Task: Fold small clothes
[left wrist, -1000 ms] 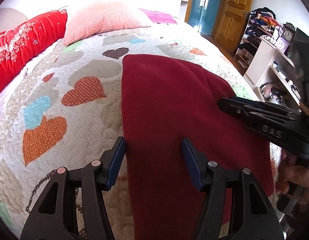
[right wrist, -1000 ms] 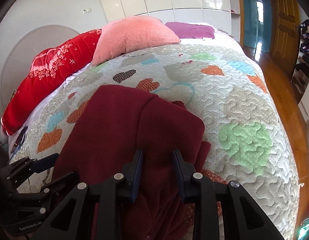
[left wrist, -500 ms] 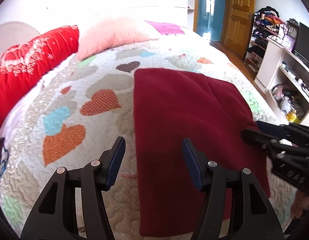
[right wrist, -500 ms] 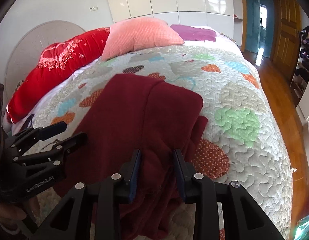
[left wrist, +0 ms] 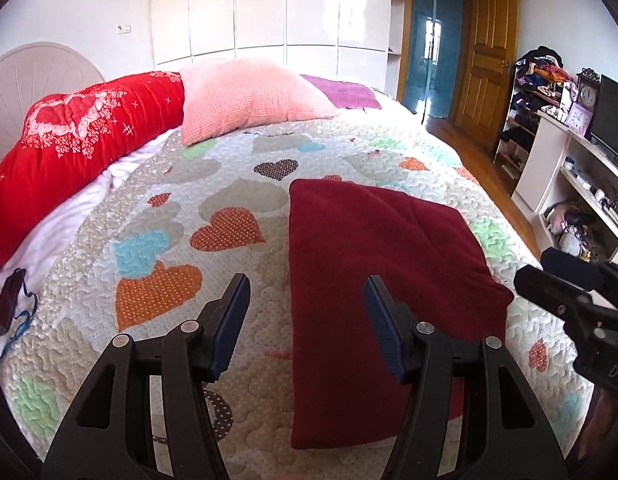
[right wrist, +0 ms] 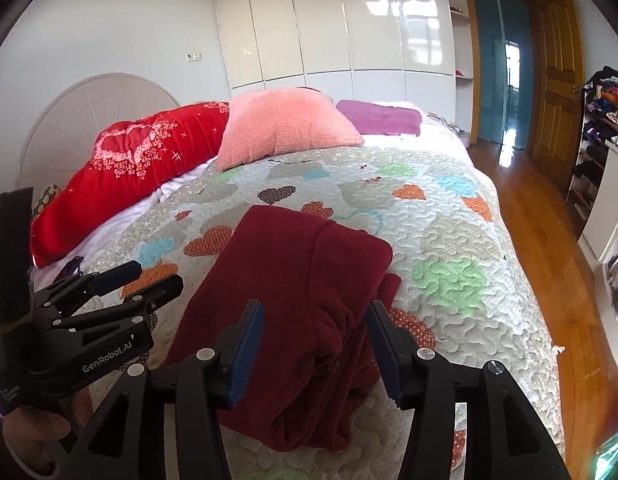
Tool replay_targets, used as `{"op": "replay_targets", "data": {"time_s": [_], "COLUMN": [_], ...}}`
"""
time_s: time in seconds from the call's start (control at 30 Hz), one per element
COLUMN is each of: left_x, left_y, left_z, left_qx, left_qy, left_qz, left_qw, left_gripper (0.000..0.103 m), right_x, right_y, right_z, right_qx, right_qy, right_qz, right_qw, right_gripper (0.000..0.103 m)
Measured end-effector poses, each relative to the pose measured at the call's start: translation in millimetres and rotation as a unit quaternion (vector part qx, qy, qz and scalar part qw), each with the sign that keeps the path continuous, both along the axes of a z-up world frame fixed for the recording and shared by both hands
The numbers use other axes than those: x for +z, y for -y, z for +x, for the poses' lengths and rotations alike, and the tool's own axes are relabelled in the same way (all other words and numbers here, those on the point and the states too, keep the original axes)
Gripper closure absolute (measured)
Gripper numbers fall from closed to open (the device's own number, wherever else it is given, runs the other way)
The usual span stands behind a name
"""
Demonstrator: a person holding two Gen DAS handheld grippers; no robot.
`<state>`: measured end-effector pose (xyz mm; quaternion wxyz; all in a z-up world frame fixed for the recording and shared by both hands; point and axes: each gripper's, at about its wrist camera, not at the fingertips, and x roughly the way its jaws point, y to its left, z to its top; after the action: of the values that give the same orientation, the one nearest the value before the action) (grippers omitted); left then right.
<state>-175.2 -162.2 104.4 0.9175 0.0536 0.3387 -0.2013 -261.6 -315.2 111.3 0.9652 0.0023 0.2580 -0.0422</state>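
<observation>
A dark red garment (left wrist: 369, 256) lies folded on the heart-patterned quilt (left wrist: 157, 240), smooth on its left side and bunched into loose folds (right wrist: 329, 360) along its right near edge. My left gripper (left wrist: 307, 320) hovers open above the garment's left edge, nothing between its blue pads. My right gripper (right wrist: 315, 346) hangs over the bunched near corner with its jaws opening; the cloth lies below the pads, which do not press on it. Each gripper shows in the other's view: the right gripper (left wrist: 569, 300) at the right, the left gripper (right wrist: 121, 292) at the left, held by a hand (right wrist: 33, 432).
A red bolster (left wrist: 81, 140), a pink pillow (left wrist: 249, 96) and a purple cloth (left wrist: 341, 92) lie at the head of the bed. A small dark item on a blue cord (left wrist: 7, 304) sits at the left edge. White shelves (left wrist: 569, 184) and wooden floor (right wrist: 549, 240) are to the right.
Both grippers have drawn back and risen from the garment, so more of the bed shows. The right jaws, narrow over the cloth before, now stand apart. The left jaws keep their width.
</observation>
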Motion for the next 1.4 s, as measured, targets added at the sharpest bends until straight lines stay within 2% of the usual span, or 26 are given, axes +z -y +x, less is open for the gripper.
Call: {"op": "replay_targets", "data": {"time_s": [0.7, 1.4], "left_x": [-2.8, -13.9], "left_y": [-3.3, -5.1], "left_z": [-3.6, 4.0], "left_qx": [0.015, 0.023], "left_qy": [0.011, -0.004], "left_qz": [0.013, 0.021], "left_qw": [0.9997, 0.9995], "left_gripper": [0.044, 0.044], "right_x": [-8.8, -16.6], "right_y": [7.3, 6.7], "right_z": [-2.8, 9.8], "right_qx": [-0.011, -0.004], "right_qy": [-0.016, -0.028], "right_qz": [0.020, 0.028], "right_qw": [1.000, 0.999], "right_gripper": [0.050, 0.050]}}
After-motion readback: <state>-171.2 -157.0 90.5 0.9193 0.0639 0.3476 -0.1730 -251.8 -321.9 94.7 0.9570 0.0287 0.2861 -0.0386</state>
